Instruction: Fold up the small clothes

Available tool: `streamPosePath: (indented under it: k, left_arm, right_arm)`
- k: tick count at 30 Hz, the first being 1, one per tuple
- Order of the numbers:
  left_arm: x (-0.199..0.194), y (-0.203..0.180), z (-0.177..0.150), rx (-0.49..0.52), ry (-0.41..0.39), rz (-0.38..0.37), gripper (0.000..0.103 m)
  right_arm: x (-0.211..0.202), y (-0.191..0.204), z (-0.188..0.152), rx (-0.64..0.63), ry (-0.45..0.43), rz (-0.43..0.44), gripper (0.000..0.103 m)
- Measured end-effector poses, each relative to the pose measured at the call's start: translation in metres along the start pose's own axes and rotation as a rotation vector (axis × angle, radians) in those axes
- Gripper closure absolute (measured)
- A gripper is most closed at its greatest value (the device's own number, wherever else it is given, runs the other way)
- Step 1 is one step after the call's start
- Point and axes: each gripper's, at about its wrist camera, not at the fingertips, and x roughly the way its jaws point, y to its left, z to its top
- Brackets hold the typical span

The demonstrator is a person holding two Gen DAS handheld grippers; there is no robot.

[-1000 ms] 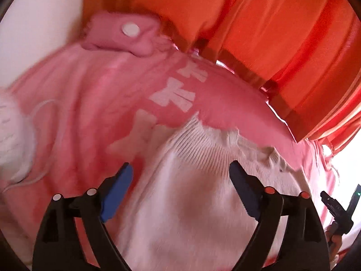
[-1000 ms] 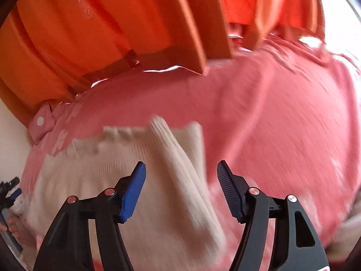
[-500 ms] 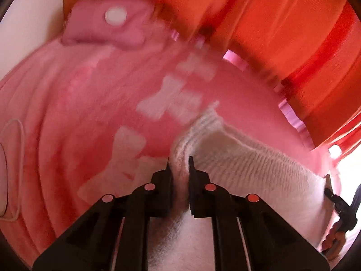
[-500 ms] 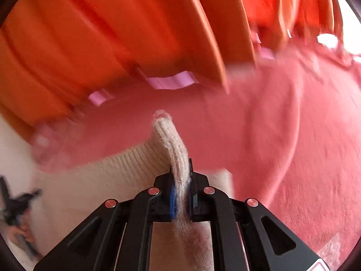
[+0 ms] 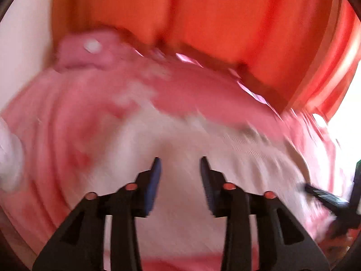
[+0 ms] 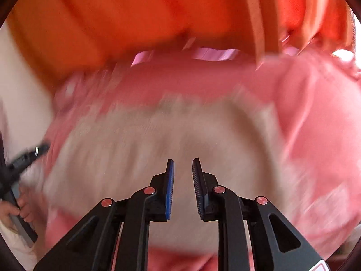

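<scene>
Fold step just released: cream knit sweater is left flat on pink blanket, left gripper and right gripper fingers having just been opening, nothing pinched; next fold edge is to be regrasped.

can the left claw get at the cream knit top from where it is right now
Probably yes. The left claw is open, its jaws just parted, directly over the cream knit top on the pink blanket; nothing lies between them.

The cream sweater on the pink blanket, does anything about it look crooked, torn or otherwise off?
Nothing stands out. The cream sweater lies spread on the pink blanket; both views are blurred, so no tear or stain can be ruled out. The left gripper and right gripper have just been opening, with nothing pinched.
</scene>
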Motion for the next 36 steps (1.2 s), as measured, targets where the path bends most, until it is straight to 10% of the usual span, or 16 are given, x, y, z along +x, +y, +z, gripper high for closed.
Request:
streamPosePath:
  k: [4, 7, 11, 28, 34, 36]
  left_arm:
    - [0.048, -0.012, -0.055, 0.013, 0.212, 0.064, 0.069]
    - [0.025, -0.01, -0.065, -0.003, 0.178, 0.071, 0.068]
    - [0.036, 0.003, -0.072, -0.027, 0.201, 0.099, 0.067]
    - [0.018, 0.003, -0.086, -0.009, 0.175, 0.133, 0.067]
    - [0.013, 0.008, -0.086, -0.02, 0.173, 0.116, 0.067]
    - [-0.004, 0.017, -0.084, -0.065, 0.131, 0.075, 0.066]
  right_arm:
    - [0.01, 0.02, -0.022, -0.053, 0.066, -0.099, 0.084]
    - [-0.029, 0.022, -0.022, -0.014, 0.0, 0.004, 0.083]
    - [0.02, 0.012, -0.041, -0.039, 0.142, -0.105, 0.076]
    - [0.003, 0.07, -0.013, -0.044, 0.003, -0.002, 0.073]
    - [0.061, 0.105, -0.028, -0.232, 0.055, -0.188, 0.068]
    - [0.041, 0.112, -0.026, -0.216, 0.019, -0.112, 0.068]
